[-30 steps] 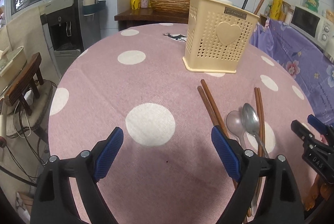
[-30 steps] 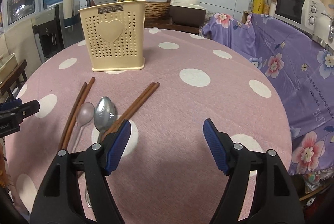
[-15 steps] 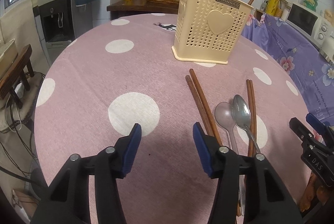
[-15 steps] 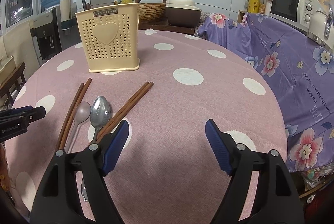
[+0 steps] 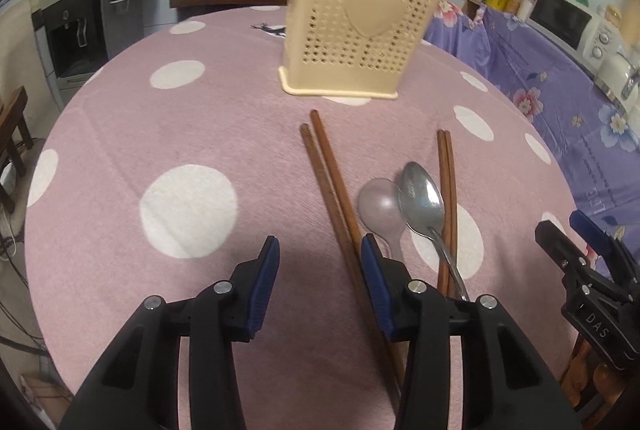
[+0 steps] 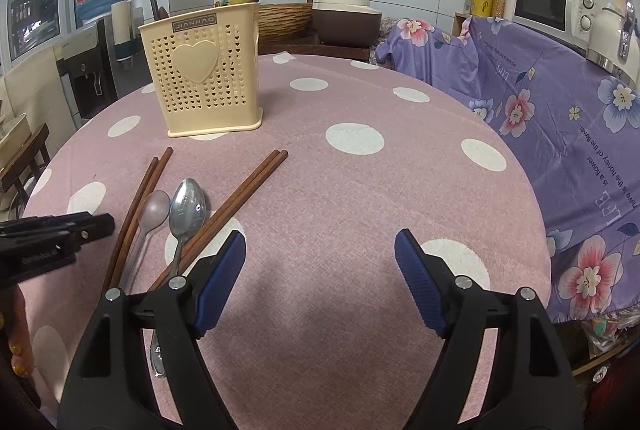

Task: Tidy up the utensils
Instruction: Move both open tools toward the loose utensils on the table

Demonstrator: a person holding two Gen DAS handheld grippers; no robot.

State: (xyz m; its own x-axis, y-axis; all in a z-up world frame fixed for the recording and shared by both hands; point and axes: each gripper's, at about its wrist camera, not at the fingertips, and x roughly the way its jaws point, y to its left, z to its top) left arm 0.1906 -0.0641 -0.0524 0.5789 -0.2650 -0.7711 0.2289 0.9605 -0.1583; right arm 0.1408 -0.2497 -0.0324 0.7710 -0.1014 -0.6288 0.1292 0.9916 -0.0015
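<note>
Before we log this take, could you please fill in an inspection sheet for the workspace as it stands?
Surface: round table under a pink polka-dot cloth.
Job's things: cream utensil holder upright with some sticks already in it; two chopstick pairs, a metal spoon and a pale spoon lying flat.
Clutter: nothing seen on the table.
Grippers: left gripper closing, nothing between its pads; right gripper wide open, empty.
Cables: wires on the floor at left.
Surroundings: water dispenser, microwave, floral purple cloth.
</note>
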